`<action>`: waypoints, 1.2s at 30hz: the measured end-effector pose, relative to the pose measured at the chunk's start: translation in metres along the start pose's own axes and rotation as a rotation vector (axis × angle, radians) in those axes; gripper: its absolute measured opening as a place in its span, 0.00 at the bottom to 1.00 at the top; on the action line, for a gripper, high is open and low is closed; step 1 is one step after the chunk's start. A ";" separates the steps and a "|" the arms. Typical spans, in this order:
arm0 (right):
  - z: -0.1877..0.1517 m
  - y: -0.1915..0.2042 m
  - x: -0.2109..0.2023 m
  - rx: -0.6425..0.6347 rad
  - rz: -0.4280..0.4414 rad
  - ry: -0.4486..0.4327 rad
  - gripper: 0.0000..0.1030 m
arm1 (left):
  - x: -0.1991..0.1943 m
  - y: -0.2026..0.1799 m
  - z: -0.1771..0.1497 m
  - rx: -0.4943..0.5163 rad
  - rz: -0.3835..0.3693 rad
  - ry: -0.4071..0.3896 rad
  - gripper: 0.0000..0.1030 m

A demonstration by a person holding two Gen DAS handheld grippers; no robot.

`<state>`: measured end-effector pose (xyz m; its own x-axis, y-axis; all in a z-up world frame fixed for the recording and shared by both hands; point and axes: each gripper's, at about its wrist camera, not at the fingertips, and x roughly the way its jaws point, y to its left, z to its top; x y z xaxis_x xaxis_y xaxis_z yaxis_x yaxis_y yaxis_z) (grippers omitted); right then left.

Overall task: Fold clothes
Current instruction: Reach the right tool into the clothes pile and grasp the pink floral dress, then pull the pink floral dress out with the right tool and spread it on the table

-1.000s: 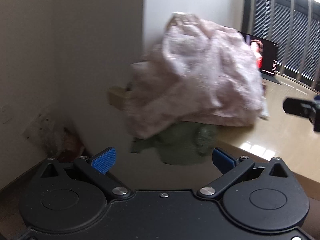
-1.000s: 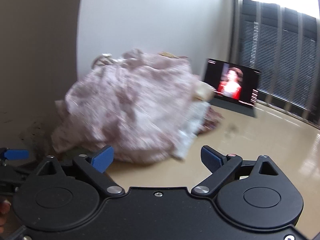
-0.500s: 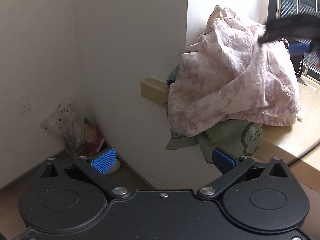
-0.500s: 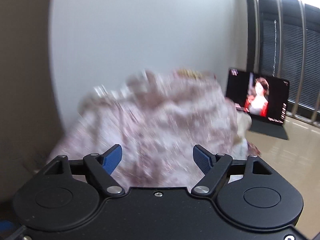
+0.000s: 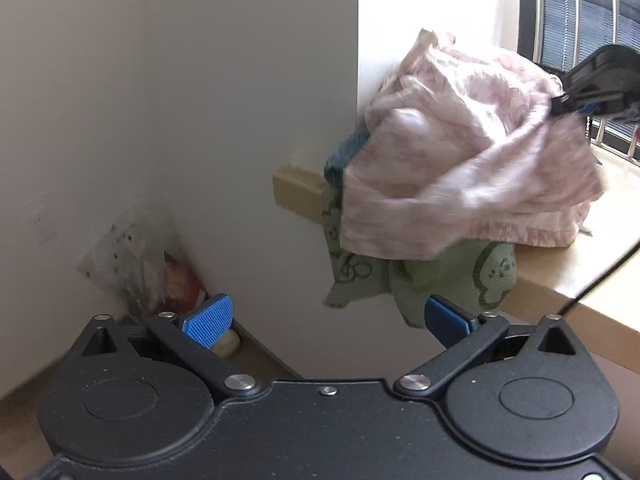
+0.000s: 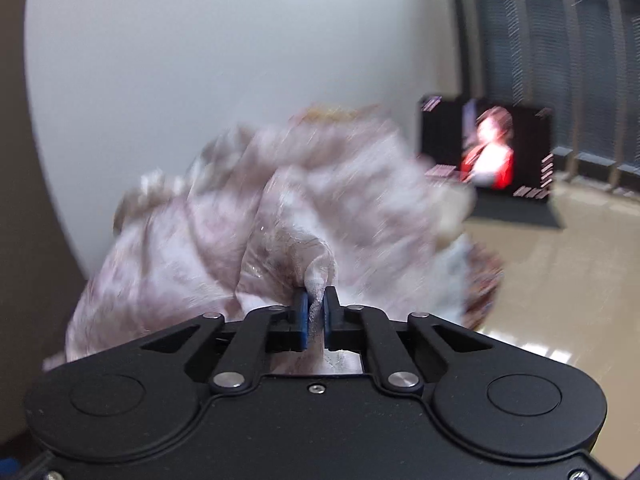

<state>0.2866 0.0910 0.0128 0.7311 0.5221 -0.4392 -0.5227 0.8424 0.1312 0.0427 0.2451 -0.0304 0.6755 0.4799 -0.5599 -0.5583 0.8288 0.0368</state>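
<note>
A crumpled pink floral garment [image 5: 472, 168] lies on top of a clothes pile on a wooden ledge [image 5: 576, 280] by the wall. A green printed cloth [image 5: 432, 280] and a blue one [image 5: 344, 154] lie under it, the green one hanging over the ledge's edge. My right gripper [image 6: 315, 309] is shut on a fold of the pink garment [image 6: 280, 216]; it also shows in the left wrist view [image 5: 576, 98] at the garment's upper right. My left gripper [image 5: 324, 320] is open and empty, below and left of the pile, apart from it.
A tablet [image 6: 488, 148] with a lit screen stands on the ledge right of the pile, in front of window blinds [image 5: 592, 20]. A plastic bag [image 5: 132, 256] lies on the floor in the corner below. A dark cable [image 5: 600, 276] crosses the ledge's edge.
My right gripper has moved in and shut on the pink garment, which is bunching toward it. My left gripper has drawn back to the left and stays open.
</note>
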 end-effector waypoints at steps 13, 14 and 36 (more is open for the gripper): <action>0.015 -0.137 -0.212 0.173 -0.290 -0.399 0.04 | -0.034 -0.036 -0.002 0.087 -0.086 -0.044 1.00; 0.005 -0.149 -0.216 0.187 -0.326 -0.364 0.04 | -0.036 -0.043 -0.002 0.103 -0.102 -0.040 1.00; -0.064 -0.227 -0.187 0.109 -0.142 0.092 0.62 | -0.075 -0.194 -0.007 0.321 -0.269 -0.014 1.00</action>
<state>0.2405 -0.2062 0.0088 0.7485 0.3871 -0.5385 -0.3633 0.9186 0.1553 0.0970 0.0462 -0.0013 0.7843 0.2362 -0.5737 -0.1842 0.9717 0.1482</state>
